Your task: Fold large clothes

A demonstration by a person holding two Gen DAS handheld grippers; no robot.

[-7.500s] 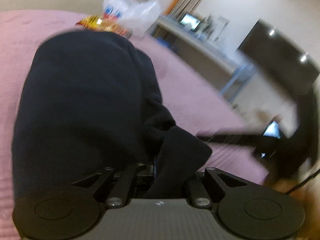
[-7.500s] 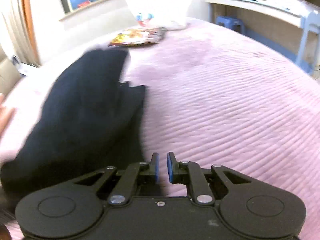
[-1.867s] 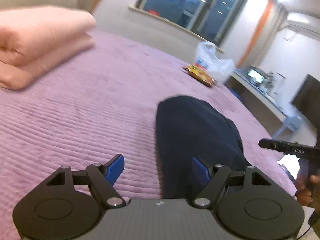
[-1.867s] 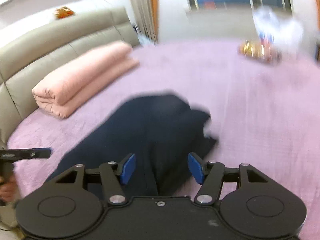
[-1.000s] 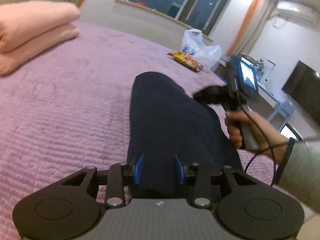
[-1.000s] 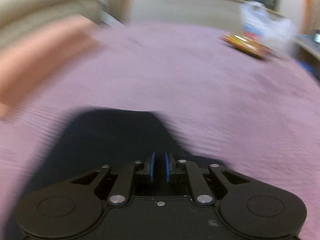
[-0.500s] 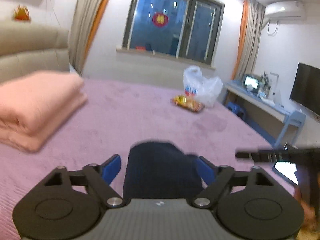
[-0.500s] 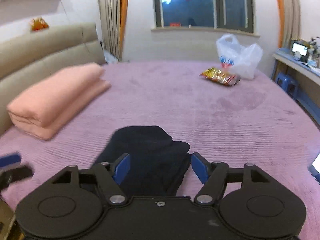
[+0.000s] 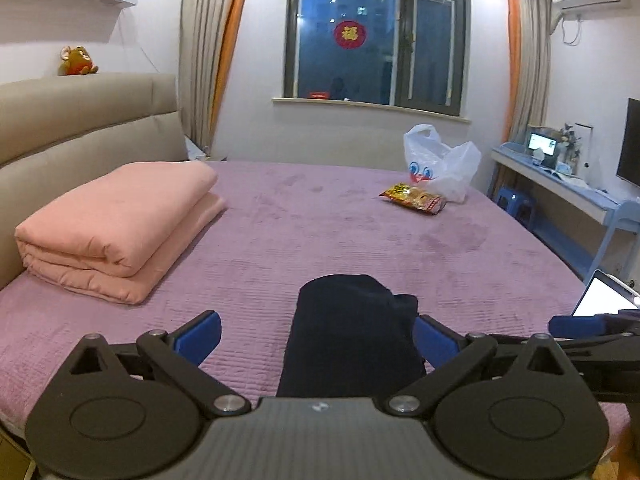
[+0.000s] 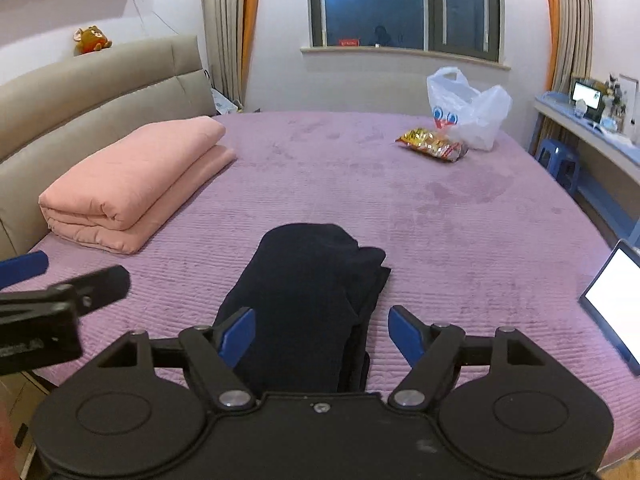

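Down on the purple quilted bedspread (image 10: 460,240), near its front edge, lies the dark navy folded garment (image 10: 308,300), a long narrow bundle with a second layer poking out on its right. Both my claws have just let go and pulled up and back: a second ago each was pinching the cloth, now my left claw (image 9: 316,336) and right claw (image 10: 322,334) have opened wide with nothing between the blue pads. That tells me this fold is probably finished. Count: one garment, two claws, one folded pink blanket (image 9: 116,224) by the beige headboard (image 9: 80,120), one white plastic bag (image 9: 440,168), one yellow snack packet (image 9: 414,198).
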